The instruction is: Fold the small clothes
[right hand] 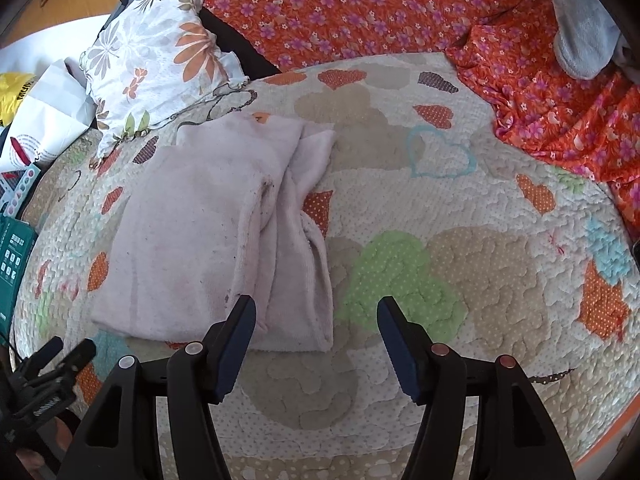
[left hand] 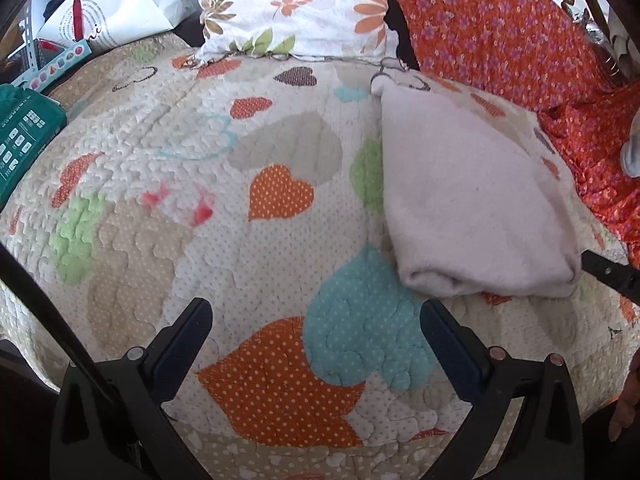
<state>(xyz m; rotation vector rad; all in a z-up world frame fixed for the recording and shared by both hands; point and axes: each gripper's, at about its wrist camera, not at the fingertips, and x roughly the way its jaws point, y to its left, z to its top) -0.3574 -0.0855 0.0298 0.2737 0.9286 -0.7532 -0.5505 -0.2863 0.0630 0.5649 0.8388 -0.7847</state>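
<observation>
Over the quilt, both grippers hang empty beside a folded garment.

Nearest, the left gripper (left hand: 316, 312) stands wide apart above the heart-patterned quilted bedspread (left hand: 280, 200), gripping nothing; the right gripper (right hand: 316, 312) is likewise parted and empty, one finger seemingly just over the folded pale pink fleece garment (right hand: 224, 240). Beyond lie a white floral pillow (right hand: 156, 60) and orange flowered cloth (right hand: 360, 8).

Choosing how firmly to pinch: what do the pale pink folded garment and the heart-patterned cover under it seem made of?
Pale pink garment: likely soft fleece or terry, matte, with a fuzzy nap and thick rounded folds. Heart-patterned cover: seemingly quilted cotton, matte, puffy between stitched lines, dotted patchwork hearts.
</observation>
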